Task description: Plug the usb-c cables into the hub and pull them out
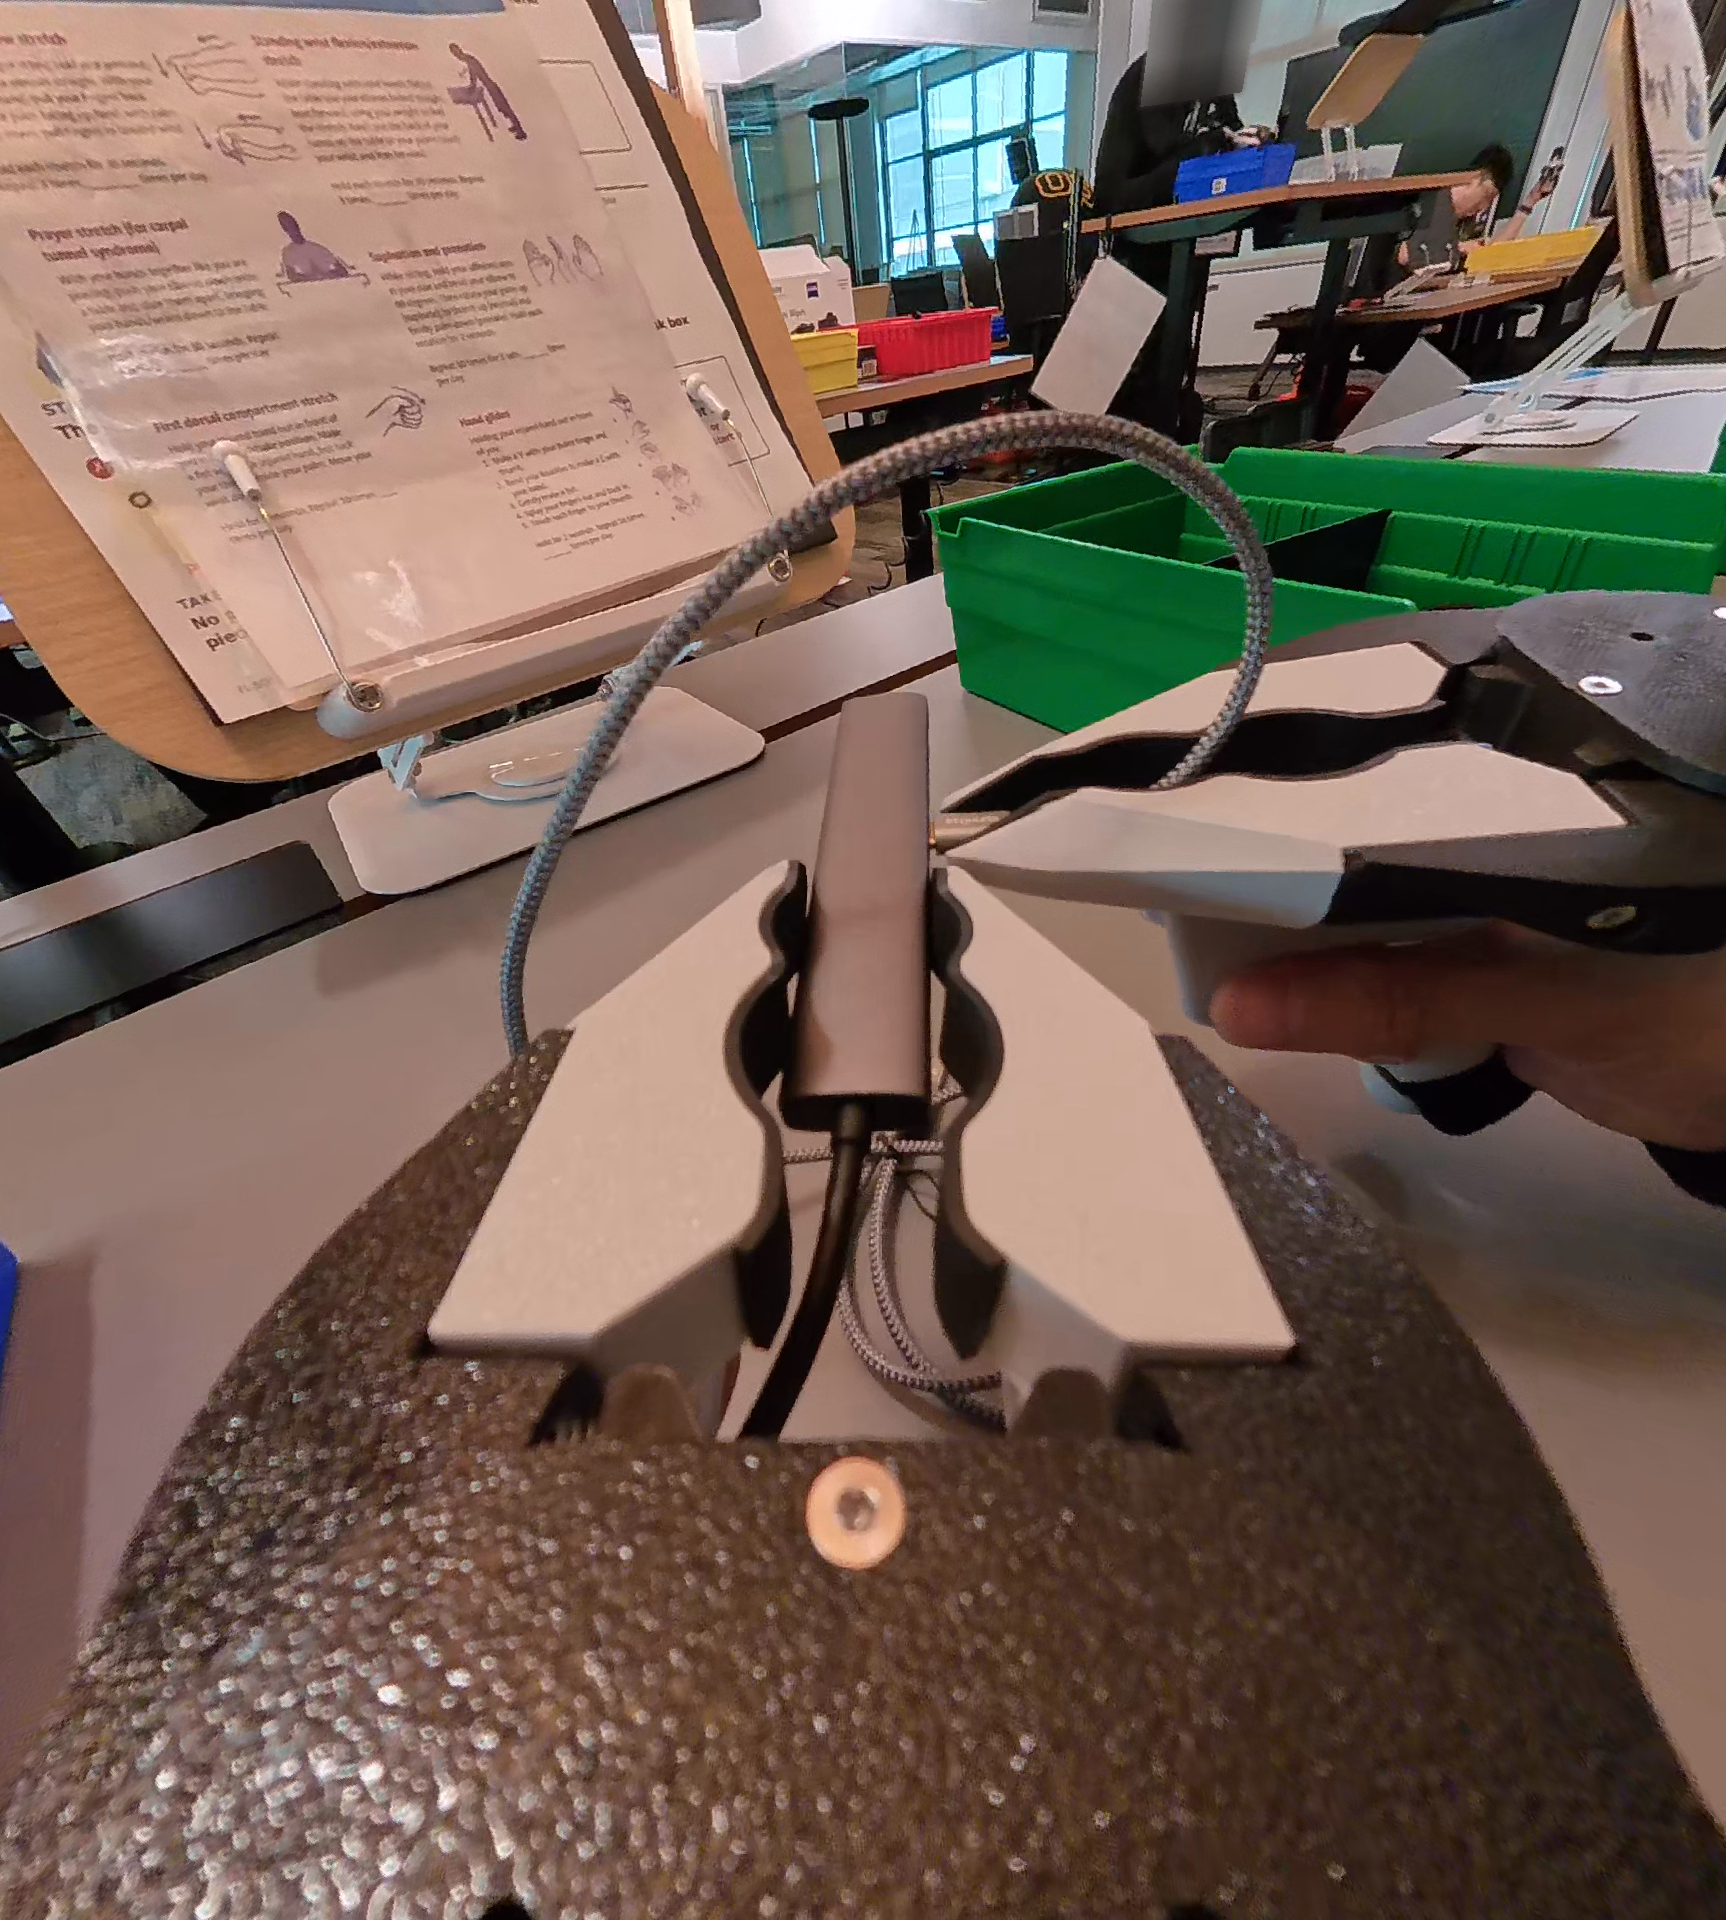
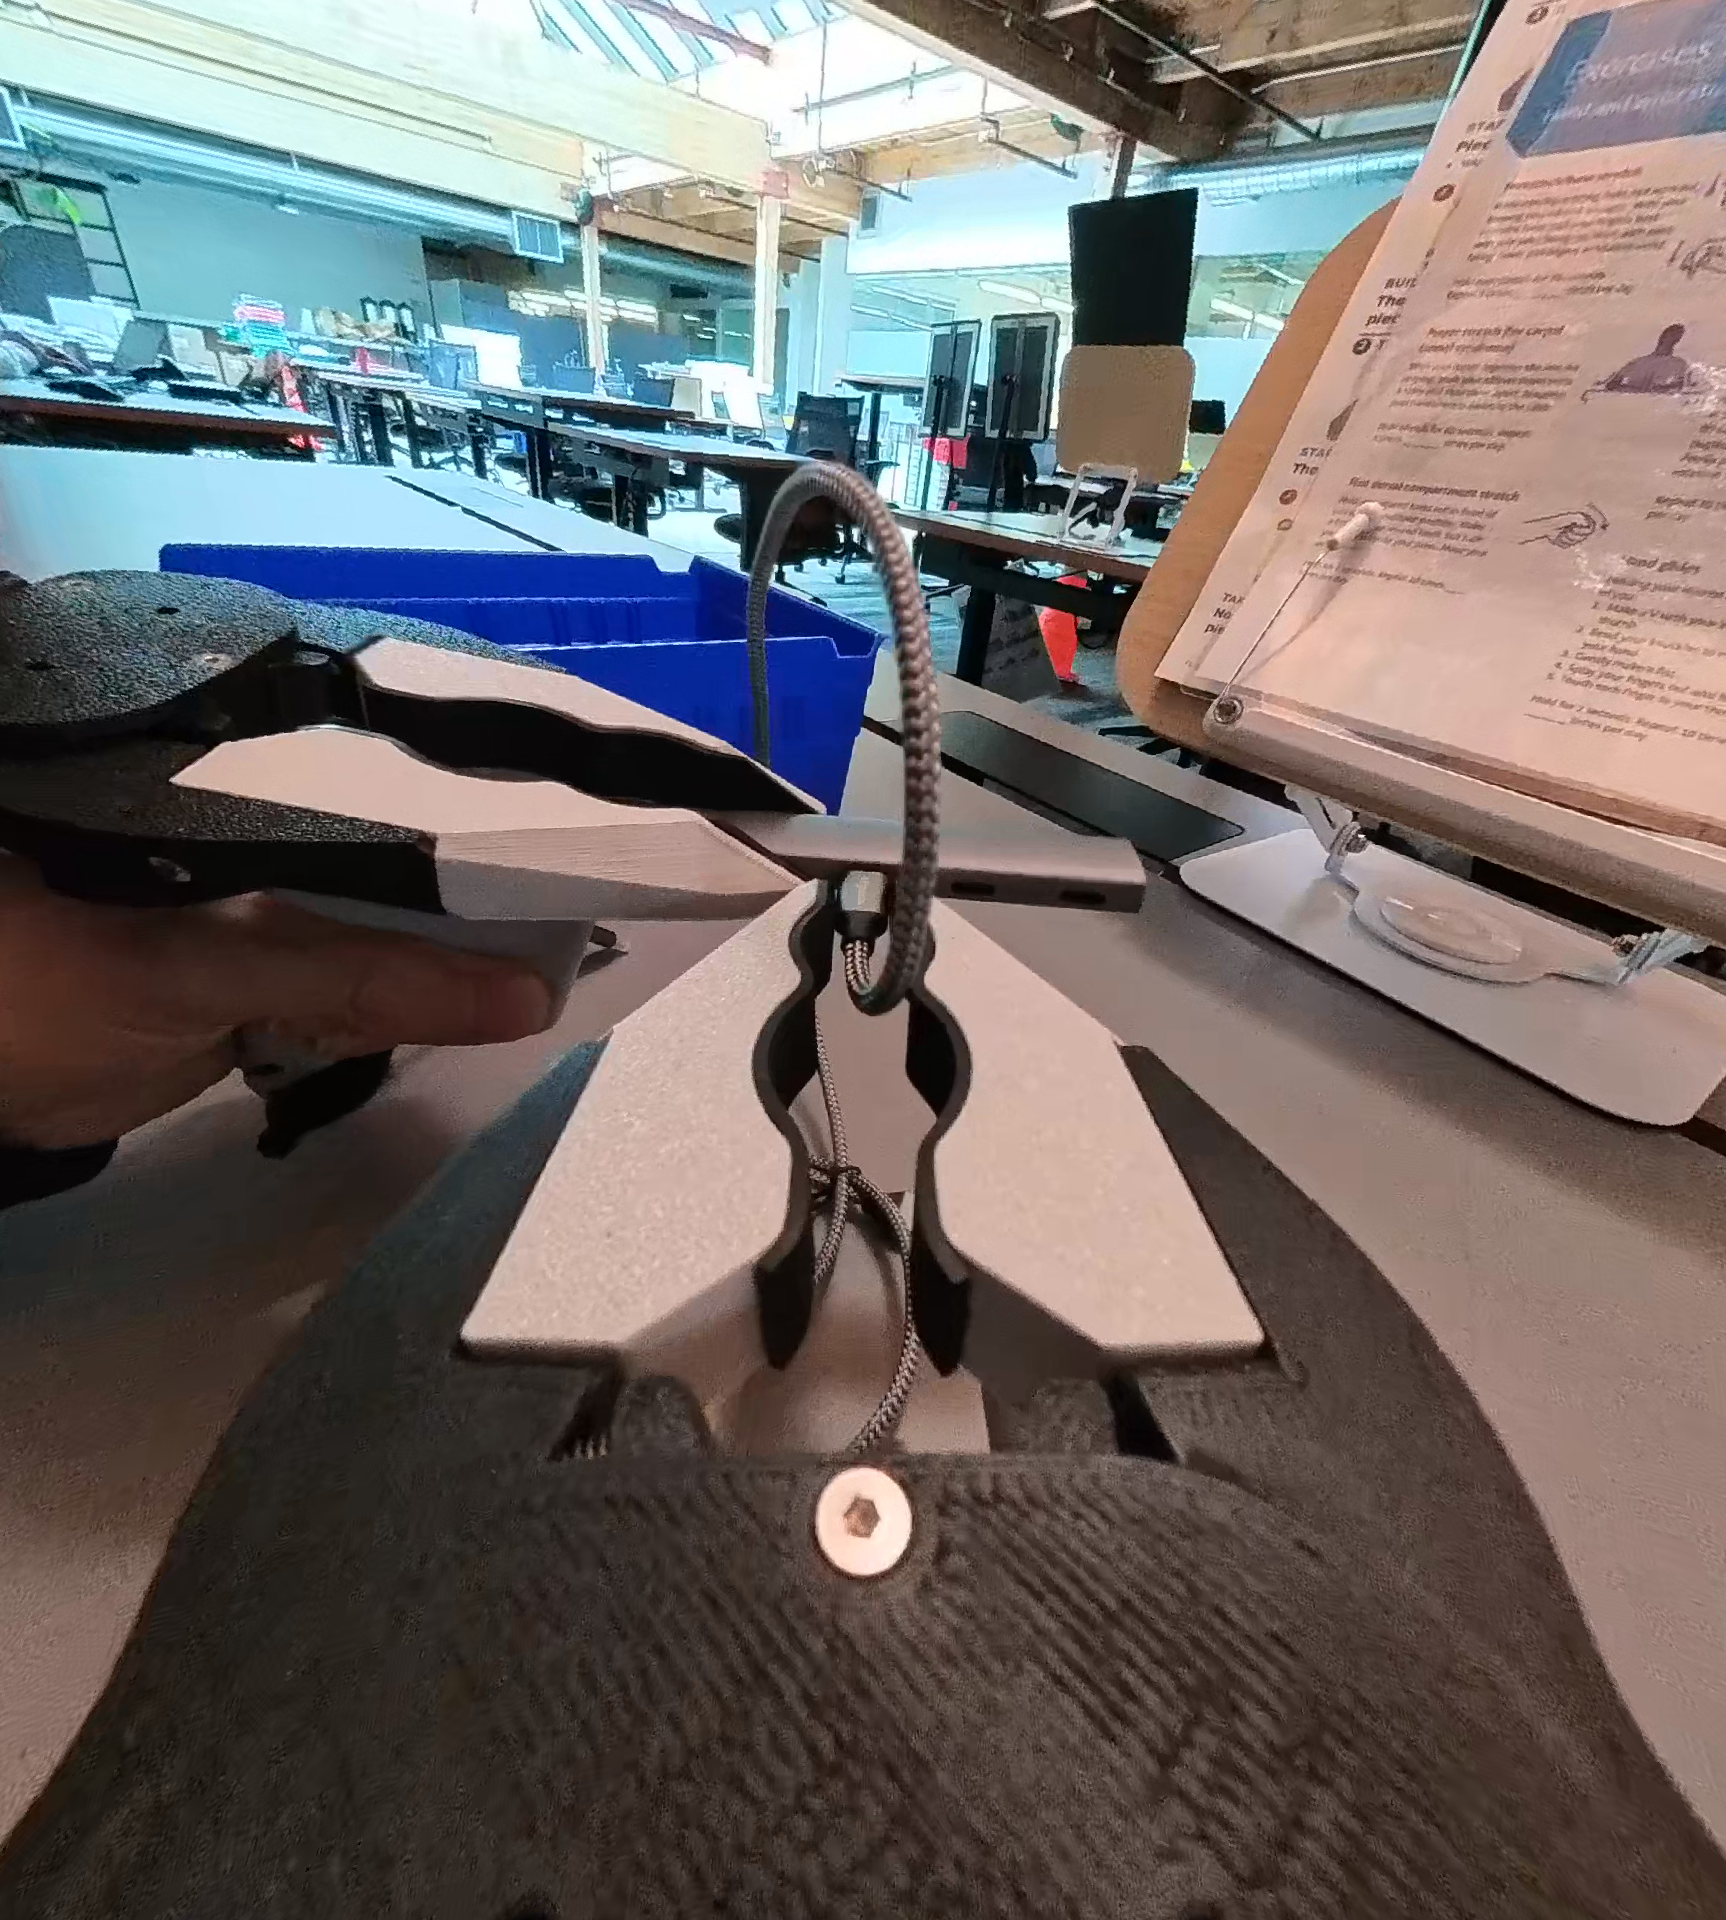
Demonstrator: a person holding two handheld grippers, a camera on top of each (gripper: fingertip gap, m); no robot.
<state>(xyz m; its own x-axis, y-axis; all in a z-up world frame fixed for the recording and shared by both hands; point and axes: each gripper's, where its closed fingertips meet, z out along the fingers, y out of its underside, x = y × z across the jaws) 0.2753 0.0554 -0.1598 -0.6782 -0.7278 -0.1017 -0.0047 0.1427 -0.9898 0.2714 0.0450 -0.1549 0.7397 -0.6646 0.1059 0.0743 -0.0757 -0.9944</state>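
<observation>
My left gripper (image 1: 864,883) is shut on the slim grey hub (image 1: 864,790), which points forward along its fingers. The hub's black cord (image 1: 817,1247) runs back between them. My right gripper (image 1: 950,831) comes in from the right with its tips at the hub's right side. In the right wrist view my right gripper (image 2: 864,914) is shut on the metal USB-C plug (image 2: 854,891) of a grey braided cable (image 2: 916,675). The plug meets the side of the hub (image 2: 1025,857); I cannot tell how deep it sits. The left gripper (image 2: 802,847) holds the hub from the left. The cable arcs up and over.
A wooden document stand with printed sheets (image 1: 339,343) stands on a white base (image 1: 568,790) just beyond the hub. Green bins (image 1: 1202,582) sit at the back right, and a blue bin (image 2: 568,634) on the left. A hand (image 1: 1513,1029) holds the right gripper over the grey table (image 1: 215,1122). Both grippers' tips are close together, under 4 cm apart.
</observation>
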